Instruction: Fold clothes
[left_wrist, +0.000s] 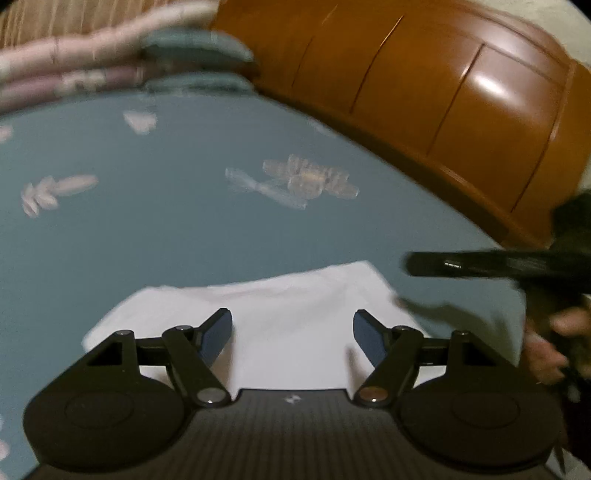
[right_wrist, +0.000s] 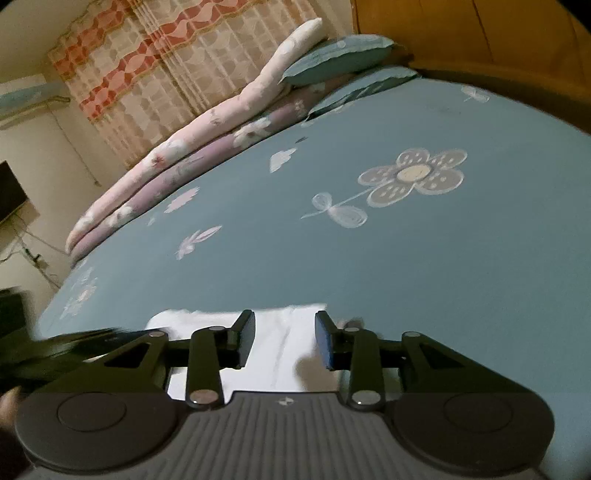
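Observation:
A white garment (left_wrist: 295, 295) lies folded flat on the blue flowered bed sheet (left_wrist: 147, 221), near the bed's front edge. My left gripper (left_wrist: 292, 317) hovers over its near part, jaws wide apart with only cloth below them. In the right wrist view the same white garment (right_wrist: 280, 350) lies under my right gripper (right_wrist: 284, 317), which is open with nothing pinched between its pads. The right gripper's black fingers (left_wrist: 461, 264) reach in from the right above the garment's right corner, with a person's hand (left_wrist: 554, 332) behind them. The left wrist view is blurred.
A wooden headboard (left_wrist: 443, 92) runs along the far right. Teal pillows (right_wrist: 340, 55) and a folded pink and lilac quilt (right_wrist: 184, 155) lie along the far side of the bed. A patterned curtain (right_wrist: 166, 55) hangs behind. The sheet (right_wrist: 406, 258) beyond the garment bears flower prints.

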